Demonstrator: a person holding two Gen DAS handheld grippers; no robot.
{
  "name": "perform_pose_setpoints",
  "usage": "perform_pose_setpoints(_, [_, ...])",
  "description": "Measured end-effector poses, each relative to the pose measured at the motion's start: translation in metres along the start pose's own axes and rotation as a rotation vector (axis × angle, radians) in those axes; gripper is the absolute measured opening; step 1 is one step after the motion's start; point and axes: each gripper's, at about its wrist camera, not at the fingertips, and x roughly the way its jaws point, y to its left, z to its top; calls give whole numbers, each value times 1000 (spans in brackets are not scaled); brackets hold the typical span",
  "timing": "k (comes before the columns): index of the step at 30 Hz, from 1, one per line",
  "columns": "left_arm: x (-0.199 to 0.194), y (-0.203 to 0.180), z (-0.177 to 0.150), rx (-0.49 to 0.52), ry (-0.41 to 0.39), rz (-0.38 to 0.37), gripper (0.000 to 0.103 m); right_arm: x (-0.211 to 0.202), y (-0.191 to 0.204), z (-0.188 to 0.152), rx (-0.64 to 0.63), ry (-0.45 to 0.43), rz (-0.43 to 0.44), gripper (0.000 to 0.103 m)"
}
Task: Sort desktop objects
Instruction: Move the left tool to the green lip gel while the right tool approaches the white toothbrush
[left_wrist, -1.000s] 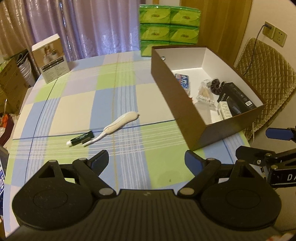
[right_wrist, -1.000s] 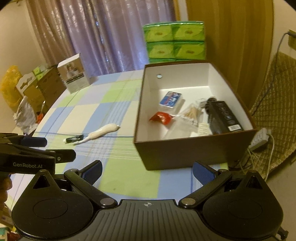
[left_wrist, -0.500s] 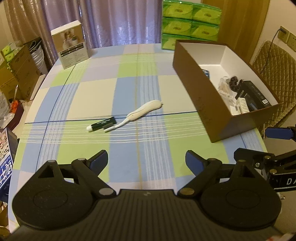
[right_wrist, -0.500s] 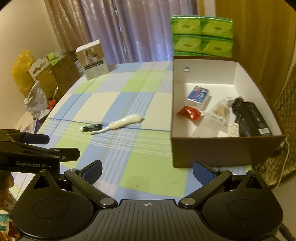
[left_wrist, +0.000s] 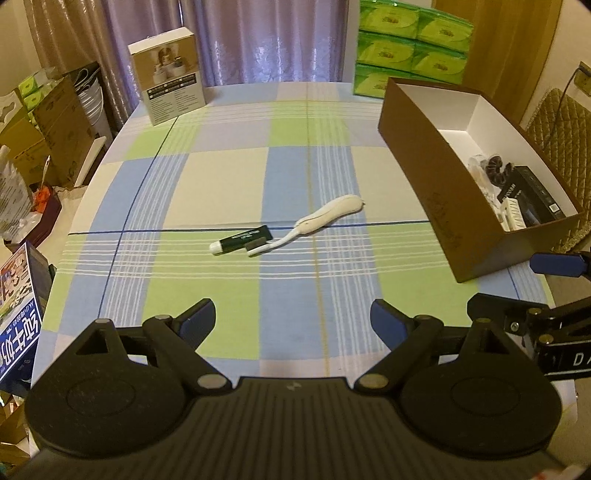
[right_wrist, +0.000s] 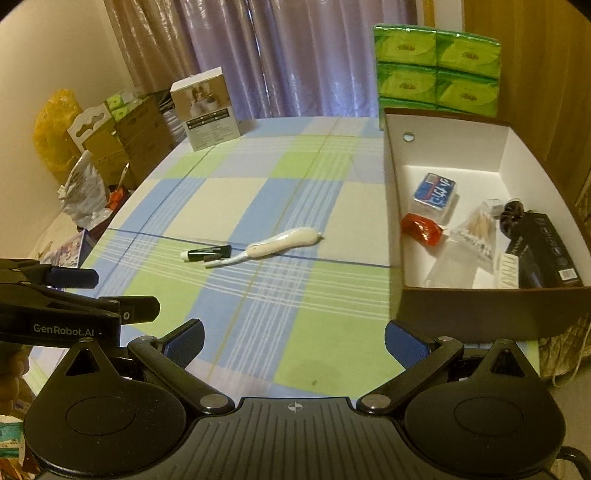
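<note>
My right view is showing a red packet inside the brown box; my left isn't. White toothbrush is touching the black tube left of the box. Both jaws are gaping wide.

A small dark green tube with a white cap lies flat on the counter ahead of the left claw, touching the head of a white toothbrush (handle angled away rightward, toward the brown cardboard box).
</note>
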Motion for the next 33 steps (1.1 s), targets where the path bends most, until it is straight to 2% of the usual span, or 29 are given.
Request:
perform_pose_setpoints(19, [30,62,-1,-28,39,14,89,55,37,7,46,42,-28,101])
perform_pose_setpoints(27, [68,87,5,25,50,3,88,95,39,8,105,92,-76,101])
perform_pose_setpoints(33, [101,99,18,112,32,-46,86,131,35,11,164,126,-117,101])
